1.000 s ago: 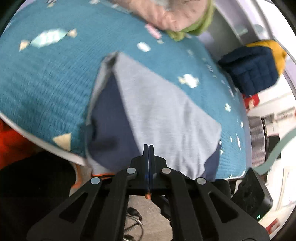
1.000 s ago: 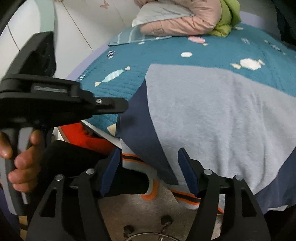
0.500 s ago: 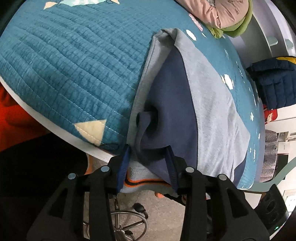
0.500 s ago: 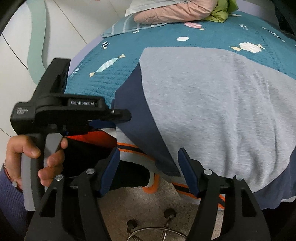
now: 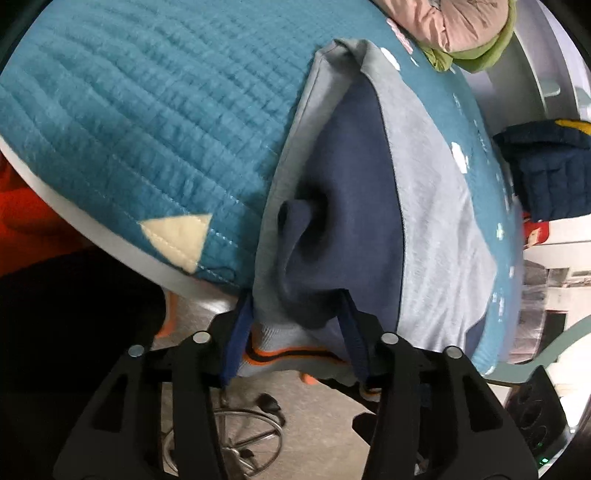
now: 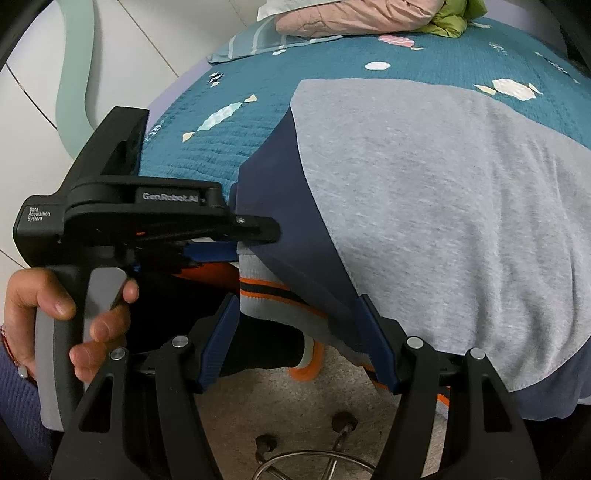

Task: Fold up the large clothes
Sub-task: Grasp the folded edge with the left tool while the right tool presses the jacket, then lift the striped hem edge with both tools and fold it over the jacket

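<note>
- Two grippers work at the near edge of the bed: the left gripper (image 5: 295,328) sits low in the centre of its own view, jaws spread, with the hanging hem of the sweatshirt (image 5: 436,236) between its fingers but not pinched.
- Seen from the right wrist camera, the left gripper (image 6: 255,230) juts in from the left of the frame, its tip touching the navy sleeve panel, gripped by the left hand (image 6: 74,306) at lower left.
- Low in its own frame, the right gripper (image 6: 299,343) is also spread, its fingers on either side of the striped hem band (image 6: 273,295), which droops over the bed edge; nothing is clamped.
- Judged from this, the step in hand is taking hold of the bottom hem; the next move calls for both grippers to press together on the hem and carry it up over the grey body.
- Farther up the frame, the sweatshirt lies spread on the teal quilt (image 6: 229,147).
- At the top edge, well apart from the grippers, rests a pink jacket (image 6: 351,18).
</note>
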The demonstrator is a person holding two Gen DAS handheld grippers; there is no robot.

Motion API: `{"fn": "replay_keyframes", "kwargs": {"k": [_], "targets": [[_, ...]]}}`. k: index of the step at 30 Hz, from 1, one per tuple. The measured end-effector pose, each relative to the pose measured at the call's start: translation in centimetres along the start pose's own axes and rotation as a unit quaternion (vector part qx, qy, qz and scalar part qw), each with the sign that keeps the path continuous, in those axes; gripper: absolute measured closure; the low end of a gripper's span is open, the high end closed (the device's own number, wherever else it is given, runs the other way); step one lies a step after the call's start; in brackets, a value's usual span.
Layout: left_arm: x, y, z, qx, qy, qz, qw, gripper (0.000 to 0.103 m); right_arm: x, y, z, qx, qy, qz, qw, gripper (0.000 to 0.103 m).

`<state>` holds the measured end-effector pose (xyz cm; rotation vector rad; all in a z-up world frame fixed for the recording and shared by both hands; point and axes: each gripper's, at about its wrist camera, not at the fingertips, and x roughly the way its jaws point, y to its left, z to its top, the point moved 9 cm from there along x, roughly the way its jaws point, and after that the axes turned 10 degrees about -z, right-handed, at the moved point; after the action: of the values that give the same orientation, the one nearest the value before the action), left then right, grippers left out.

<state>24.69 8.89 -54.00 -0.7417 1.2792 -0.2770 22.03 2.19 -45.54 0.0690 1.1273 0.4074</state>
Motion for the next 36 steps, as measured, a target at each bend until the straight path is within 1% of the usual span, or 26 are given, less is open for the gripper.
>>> {"fn": "replay_keyframes", "kwargs": {"k": [1,5,9,12,15,18,21,22,24,25,26,27,28,29,30,31,32,33,35,36], "targets": [[-0.1,-0.4,0.0,0.011,0.0,-0.004,0.9999,0.077,0.0,0.2,0.1,-0.003,-0.002,0.0,1.0,0.041],[-1.9,-3.4,0.2,0.041,-0.011,-0.038,0.9984,0.082,-0.2,1.2,0.6,-0.011,-0.015,0.008,1.0,0.041],[-3.0,-5.5,0.3,0.059,-0.009,-0.065,0.9961,0.085,-0.6,2.5,1.6,-0.02,-0.036,0.021,0.999,0.041],[-3.5,-6.4,0.4,0.055,-0.009,-0.083,0.9949,0.087,-0.6,2.9,2.3,-0.03,-0.047,0.018,0.998,0.04],[-3.8,-6.5,0.4,0.055,-0.004,-0.086,0.9948,0.087,-0.1,3.2,2.8,-0.038,-0.05,0.011,0.998,0.037],[-3.7,-6.9,0.5,0.049,-0.002,-0.092,0.9945,0.087,0.6,3.4,3.4,-0.047,-0.056,-0.002,0.997,0.037],[-3.3,-6.9,0.8,0.038,0.002,-0.096,0.9947,0.087,1.7,3.5,3.8,-0.063,-0.063,-0.028,0.996,0.037],[-3.2,-6.7,0.8,0.036,0.003,-0.092,0.9951,0.087,2.1,3.5,3.8,-0.066,-0.062,-0.036,0.995,0.039],[-3.1,-6.3,0.9,0.03,0.005,-0.093,0.9952,0.088,2.5,3.1,4.0,-0.059,-0.061,-0.052,0.995,0.049],[-3.1,-6.3,0.9,0.026,0.007,-0.096,0.995,0.088,2.8,2.7,4.1,-0.056,-0.055,-0.063,0.995,0.062],[-3.1,-6.3,0.8,0.026,0.009,-0.098,0.9948,0.088,2.9,2.4,4.0,-0.056,-0.052,-0.066,0.995,0.07],[-3.2,-6.3,0.8,0.026,0.011,-0.099,0.9946,0.088,2.9,2.1,4.0,-0.058,-0.053,-0.066,0.995,0.075],[-3.5,-6.6,0.8,0.025,0.012,-0.112,0.9933,0.089,2.8,1.6,3.9,-0.057,-0.051,-0.062,0.995,0.082],[-4.0,-7.4,0.8,0.033,0.009,-0.136,0.9901,0.089,2.7,1.1,4.0,-0.043,-0.045,-0.042,0.997,0.083],[-4.7,-8.0,0.9,0.043,0.005,-0.153,0.9873,0.089,2.5,0.5,4.1,-0.02,-0.037,-0.017,0.999,0.084],[-5.7,-8.8,1.1,0.06,-0.004,-0.168,0.984,0.089,2.1,0.1,4.3,-0.002,-0.033,0.0,0.999,0.084],[-7.1,-9.6,1.5,0.081,-0.021,-0.172,0.9815,0.088,1.3,-0.7,4.7,0.03,-0.033,0.024,0.999,0.084],[-7.9,-9.9,1.8,0.089,-0.032,-0.166,0.9815,0.088,0.4,-1.6,5.2,0.064,-0.037,0.047,0.996,0.085],[-9.5,-9.9,2.8,0.1,-0.062,-0.132,0.9842,0.088,-1.6,-3.3,5.9,0.12,-0.049,0.087,0.988,0.085],[-9.8,-9.8,3.2,0.103,-0.071,-0.122,0.9847,0.088,-2.4,-4.0,6.2,0.14,-0.055,0.101,0.983,0.085]]}}
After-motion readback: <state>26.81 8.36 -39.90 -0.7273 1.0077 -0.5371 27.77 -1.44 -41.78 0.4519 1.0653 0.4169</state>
